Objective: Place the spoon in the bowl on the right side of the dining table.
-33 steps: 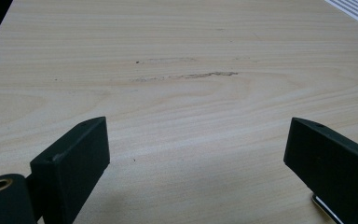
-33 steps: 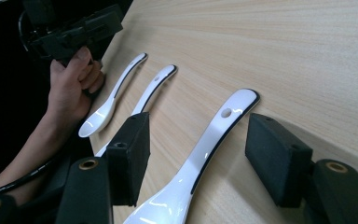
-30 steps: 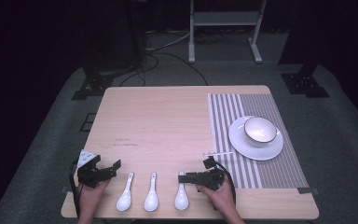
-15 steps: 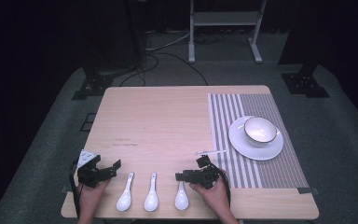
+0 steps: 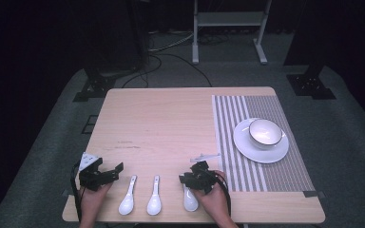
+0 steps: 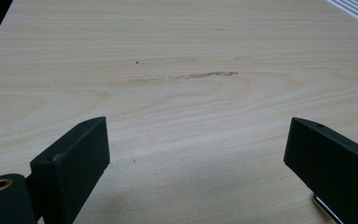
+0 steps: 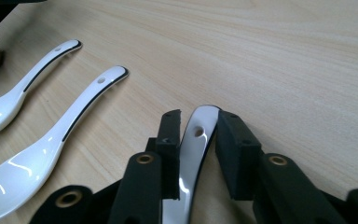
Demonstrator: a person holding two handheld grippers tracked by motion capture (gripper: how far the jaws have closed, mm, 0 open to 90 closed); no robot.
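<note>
Three white ceramic spoons lie along the table's front edge. My right gripper (image 5: 193, 173) (image 7: 198, 119) has just been closing its jaws and is now shut on the handle of the rightmost spoon (image 5: 190, 202) (image 7: 193, 154), one pad on each side. The middle spoon (image 5: 154, 197) (image 7: 60, 130) and the left spoon (image 5: 127, 197) (image 7: 28, 81) lie free beside it. My left gripper (image 5: 109, 168) (image 6: 196, 149) rests at the front left corner, open, with bare wood between its jaws.
A white bowl (image 5: 265, 132) stands on a white plate (image 5: 245, 147) on a striped placemat (image 5: 247, 175) at the right. A small pale strip (image 5: 205, 156) lies by the mat's edge. The wooden table (image 5: 171, 118) stretches away behind the spoons.
My right gripper has shifted left onto the rightmost spoon and closed on its handle. The left gripper has stayed put.
</note>
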